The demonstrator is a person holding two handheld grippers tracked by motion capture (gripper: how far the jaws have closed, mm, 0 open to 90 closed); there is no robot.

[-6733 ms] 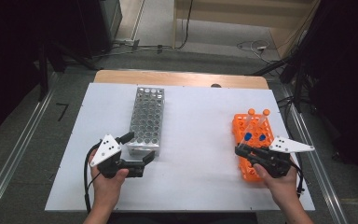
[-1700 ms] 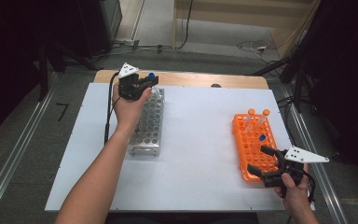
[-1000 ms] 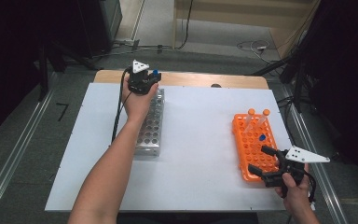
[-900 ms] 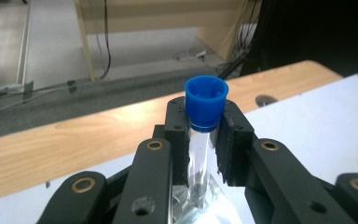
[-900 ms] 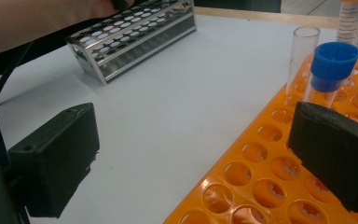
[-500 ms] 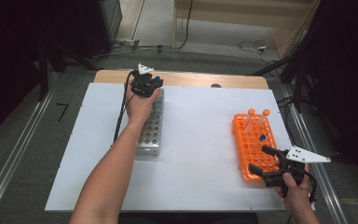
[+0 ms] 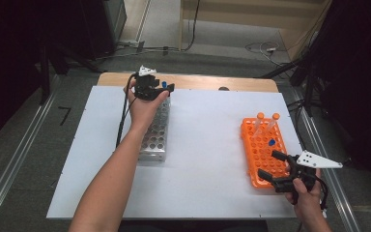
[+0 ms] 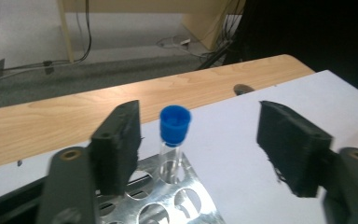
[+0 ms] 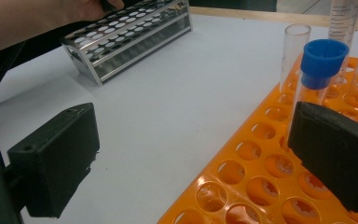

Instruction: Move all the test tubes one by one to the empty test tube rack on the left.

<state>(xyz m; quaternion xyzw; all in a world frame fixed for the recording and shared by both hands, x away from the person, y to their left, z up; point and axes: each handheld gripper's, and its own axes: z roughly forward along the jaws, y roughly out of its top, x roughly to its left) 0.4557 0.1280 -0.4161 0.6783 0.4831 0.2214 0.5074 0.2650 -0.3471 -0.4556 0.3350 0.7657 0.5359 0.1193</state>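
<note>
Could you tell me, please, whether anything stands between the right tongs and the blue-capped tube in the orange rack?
Nothing visible does. The right tongs are open at the near end of the orange rack, and the blue-capped tube stands just beyond one jaw. Between them lie bare rack holes; the clear tubes stand farther back.

The left tool point(image 7: 160, 88), arm stretched far forward, has just been opening its jaws; the right tool point(image 7: 273, 167) gapes wide near the body.
</note>
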